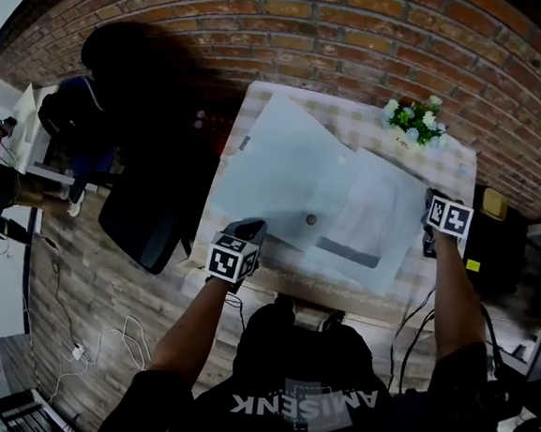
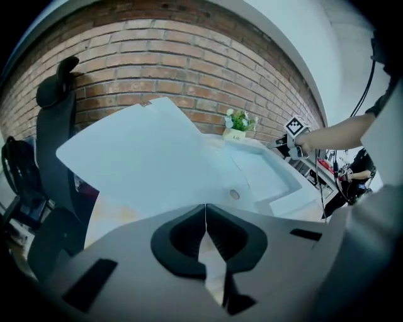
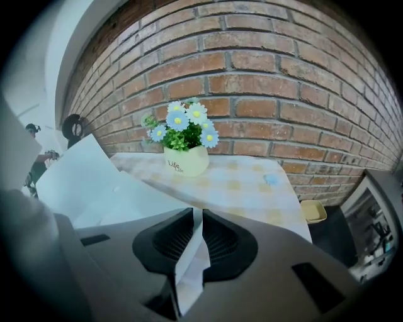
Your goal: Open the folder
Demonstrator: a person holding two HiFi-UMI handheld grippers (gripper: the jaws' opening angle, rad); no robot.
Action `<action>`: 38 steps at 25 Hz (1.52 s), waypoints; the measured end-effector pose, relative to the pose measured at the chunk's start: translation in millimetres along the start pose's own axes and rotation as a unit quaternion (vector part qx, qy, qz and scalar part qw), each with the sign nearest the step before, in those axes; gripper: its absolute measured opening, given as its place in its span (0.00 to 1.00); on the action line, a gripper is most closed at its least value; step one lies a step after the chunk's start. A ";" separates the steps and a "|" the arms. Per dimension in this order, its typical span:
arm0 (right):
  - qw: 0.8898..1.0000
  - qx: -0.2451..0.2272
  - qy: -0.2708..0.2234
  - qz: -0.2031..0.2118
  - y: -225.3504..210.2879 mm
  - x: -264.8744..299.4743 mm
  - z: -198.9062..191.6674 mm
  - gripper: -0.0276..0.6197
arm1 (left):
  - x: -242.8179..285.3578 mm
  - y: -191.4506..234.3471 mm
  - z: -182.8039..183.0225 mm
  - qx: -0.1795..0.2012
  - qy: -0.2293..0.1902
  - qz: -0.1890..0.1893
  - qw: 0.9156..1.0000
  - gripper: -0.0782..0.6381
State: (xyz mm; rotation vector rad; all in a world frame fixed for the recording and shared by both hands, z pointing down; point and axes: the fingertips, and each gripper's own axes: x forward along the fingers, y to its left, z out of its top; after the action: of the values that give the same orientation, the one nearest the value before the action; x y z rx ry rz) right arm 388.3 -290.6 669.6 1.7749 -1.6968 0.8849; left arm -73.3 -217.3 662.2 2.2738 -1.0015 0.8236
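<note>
A pale blue translucent folder lies on the checked tablecloth (image 1: 449,165). Its upper cover (image 1: 275,164) (image 2: 138,163) is raised off the lower sheet (image 1: 364,219) and tilts up toward the left. A round snap button (image 1: 311,220) (image 2: 234,195) shows on the lower part. My left gripper (image 1: 237,254) (image 2: 205,207) is shut on the near edge of the raised cover. At the folder's right edge my right gripper (image 1: 447,216) (image 3: 194,214) is shut, with a thin pale sheet (image 3: 189,258) of the folder between its pads.
A small pot of blue and white flowers (image 1: 413,119) (image 3: 186,157) (image 2: 238,124) stands at the table's far right corner, by the brick wall. A black office chair (image 1: 149,200) (image 2: 53,126) is left of the table. A yellow box (image 1: 493,203) (image 3: 313,210) sits to the right.
</note>
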 end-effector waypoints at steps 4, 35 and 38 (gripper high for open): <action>1.000 -0.008 -0.002 0.000 0.8 -6.9 0.2 0.16 | -12.4 -18.6 16.6 0.004 -0.019 -0.004 1.000 0.13; 0.966 -0.015 -0.230 0.114 46.9 -236.2 78.7 0.16 | -55.7 -186.0 192.3 0.091 -0.233 -0.065 0.966 0.13; 0.961 -0.015 -0.251 0.112 45.2 -259.6 85.9 0.16 | -62.8 -198.3 212.6 0.104 -0.252 -0.075 0.959 0.13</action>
State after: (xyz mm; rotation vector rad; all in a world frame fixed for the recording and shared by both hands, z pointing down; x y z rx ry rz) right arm 352.1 -189.7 413.9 1.9234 -2.2514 0.5118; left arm 114.5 -210.9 431.8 2.7808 -0.9654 0.2949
